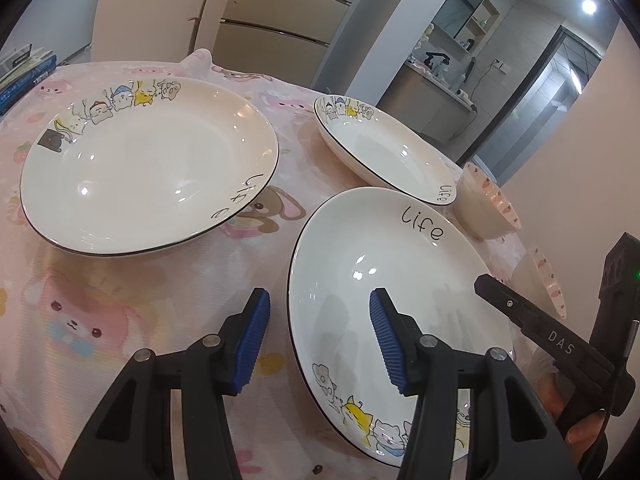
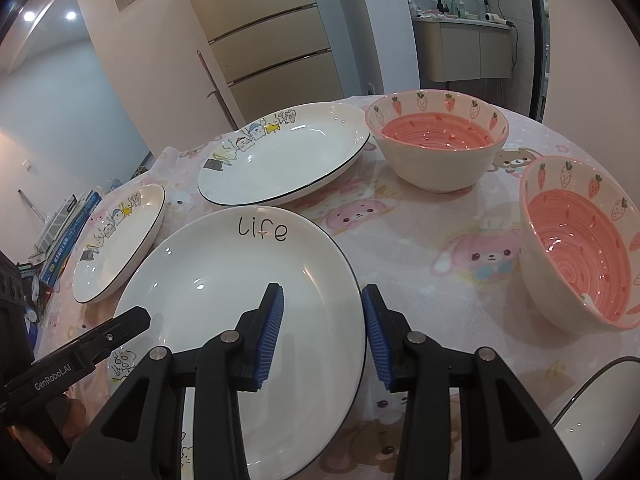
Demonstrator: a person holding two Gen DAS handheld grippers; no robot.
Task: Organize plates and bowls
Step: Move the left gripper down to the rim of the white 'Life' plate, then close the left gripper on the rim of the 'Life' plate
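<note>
Three white plates with cartoon cats and the word "life" lie on the table. The nearest plate is in front of both grippers. My left gripper is open, its fingers straddling this plate's left rim. My right gripper is open, its fingers straddling the plate's right rim. A second plate lies to the left, a third farther back. Two pink strawberry bowls stand upright at the right, one far, one near.
A pink cartoon tablecloth covers the table. Books are stacked at the far left edge. Another white dish rim shows at the bottom right. A fridge stands behind the table.
</note>
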